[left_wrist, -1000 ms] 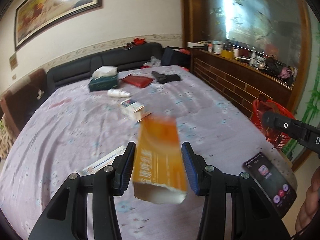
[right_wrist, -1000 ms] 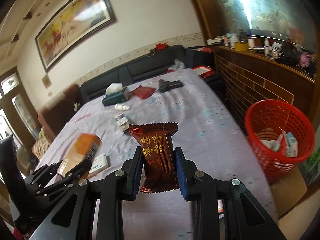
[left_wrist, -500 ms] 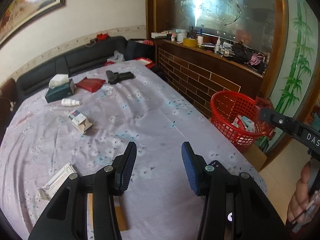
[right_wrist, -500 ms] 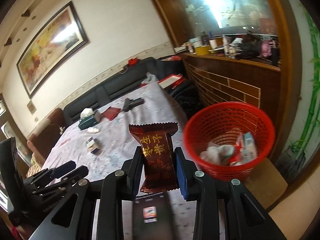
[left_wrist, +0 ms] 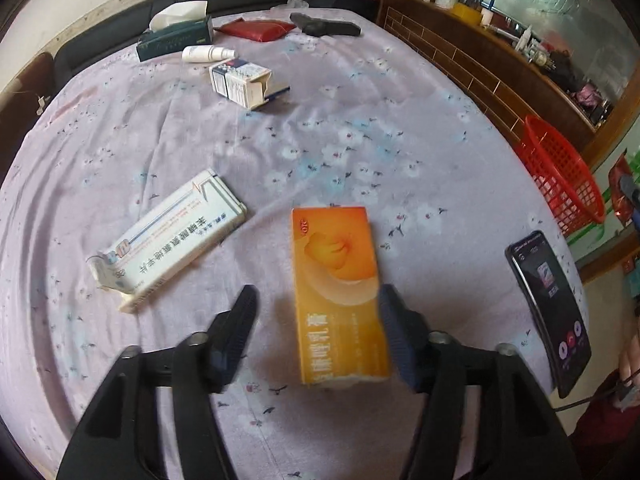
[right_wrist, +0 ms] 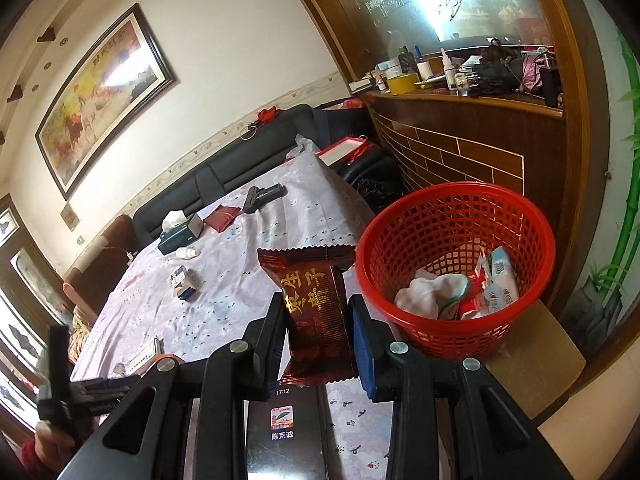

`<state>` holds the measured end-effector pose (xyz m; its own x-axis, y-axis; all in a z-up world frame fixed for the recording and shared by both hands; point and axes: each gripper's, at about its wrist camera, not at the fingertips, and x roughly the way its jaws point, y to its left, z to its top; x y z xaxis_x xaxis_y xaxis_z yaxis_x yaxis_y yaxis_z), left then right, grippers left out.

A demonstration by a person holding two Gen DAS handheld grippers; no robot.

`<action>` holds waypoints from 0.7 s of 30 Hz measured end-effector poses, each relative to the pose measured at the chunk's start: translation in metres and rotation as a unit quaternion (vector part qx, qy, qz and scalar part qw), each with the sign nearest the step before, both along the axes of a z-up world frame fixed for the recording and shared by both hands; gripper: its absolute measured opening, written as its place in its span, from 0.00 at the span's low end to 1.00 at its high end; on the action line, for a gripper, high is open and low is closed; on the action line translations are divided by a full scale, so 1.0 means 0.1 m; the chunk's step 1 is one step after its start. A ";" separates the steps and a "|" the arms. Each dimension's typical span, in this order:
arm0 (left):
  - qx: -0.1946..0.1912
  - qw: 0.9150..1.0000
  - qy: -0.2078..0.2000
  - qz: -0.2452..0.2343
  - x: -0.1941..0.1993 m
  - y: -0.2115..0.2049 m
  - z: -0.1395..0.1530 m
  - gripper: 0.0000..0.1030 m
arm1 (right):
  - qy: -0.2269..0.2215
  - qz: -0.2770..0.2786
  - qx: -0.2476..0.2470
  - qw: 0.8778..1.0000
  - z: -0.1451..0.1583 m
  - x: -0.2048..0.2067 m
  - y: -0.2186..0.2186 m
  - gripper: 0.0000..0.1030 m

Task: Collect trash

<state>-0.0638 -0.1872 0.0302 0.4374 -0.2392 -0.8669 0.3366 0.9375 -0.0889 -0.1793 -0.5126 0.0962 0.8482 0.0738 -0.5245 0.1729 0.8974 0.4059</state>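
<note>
An orange carton [left_wrist: 338,292] lies flat on the purple flowered cloth [left_wrist: 360,128]. My left gripper [left_wrist: 316,312] is open low over it, its jaws either side of the carton's near half; the right pad sits at the carton's edge. My right gripper [right_wrist: 316,312] is shut on a dark red snack wrapper [right_wrist: 316,308], held above the table's right end, just left of the red mesh basket [right_wrist: 456,216]. The basket holds tissue and small boxes and also shows in the left wrist view [left_wrist: 560,176].
A white medicine box [left_wrist: 168,236], an open blue and white carton [left_wrist: 240,82], a white bottle [left_wrist: 208,54], a tissue box [left_wrist: 176,36], a red pouch [left_wrist: 256,30] and a black toy gun [left_wrist: 324,26] lie on the cloth. A phone [left_wrist: 548,300] lies at the right edge.
The orange carton left my left gripper and now lies on the cloth, with the gripper tipped down over it. My right gripper carried the wrapper rightwards to beside the basket.
</note>
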 end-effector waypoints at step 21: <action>-0.041 0.994 -0.057 -0.090 0.09 -0.93 0.51 0.45 | 0.009 -0.054 0.002 0.998 0.01 -0.01 -0.54 0.33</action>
<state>-0.0550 -0.2798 0.0809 0.4751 -0.3903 -0.7886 0.5097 0.8526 -0.1150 -0.1803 -0.5661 0.0970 0.8416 -0.0154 -0.5399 0.2762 0.8713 0.4057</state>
